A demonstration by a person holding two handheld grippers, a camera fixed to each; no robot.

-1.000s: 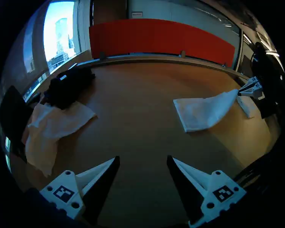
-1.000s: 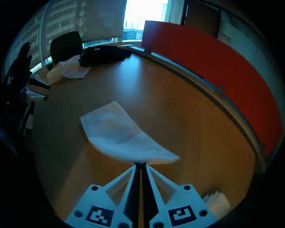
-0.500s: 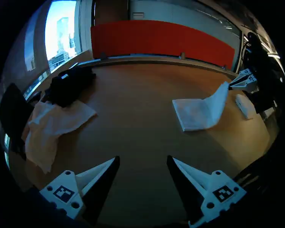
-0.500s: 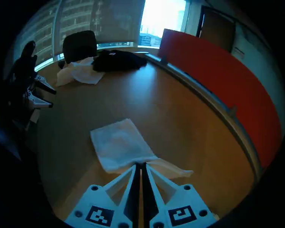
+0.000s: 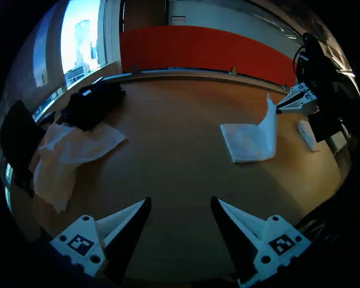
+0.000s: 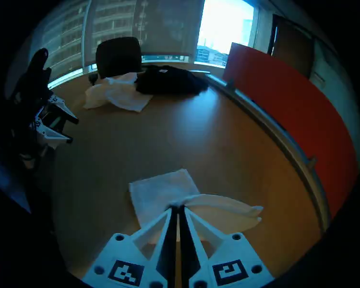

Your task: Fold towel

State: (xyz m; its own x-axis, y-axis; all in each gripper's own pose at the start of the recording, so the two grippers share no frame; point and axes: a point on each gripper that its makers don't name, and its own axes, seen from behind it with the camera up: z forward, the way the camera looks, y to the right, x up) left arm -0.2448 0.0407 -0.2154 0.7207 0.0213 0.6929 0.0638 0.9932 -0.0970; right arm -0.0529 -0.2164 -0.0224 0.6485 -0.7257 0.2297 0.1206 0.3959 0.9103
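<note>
Right gripper (image 6: pixel 178 213): fingers closed, pinching the raised edge of the white towel (image 6: pixel 158 192).
Left gripper (image 5: pixel 180 200): fingers spread, empty, over the wooden table (image 5: pixel 175 129).

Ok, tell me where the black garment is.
The black garment lies far left on the table in the left gripper view, near the window, just beyond the pale cloth.

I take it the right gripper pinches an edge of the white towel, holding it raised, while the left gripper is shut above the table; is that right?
Not quite: the left gripper is open, jaws spread above the table, as the left gripper view shows. The right gripper does pinch an edge of the white towel, holding it raised.
</note>
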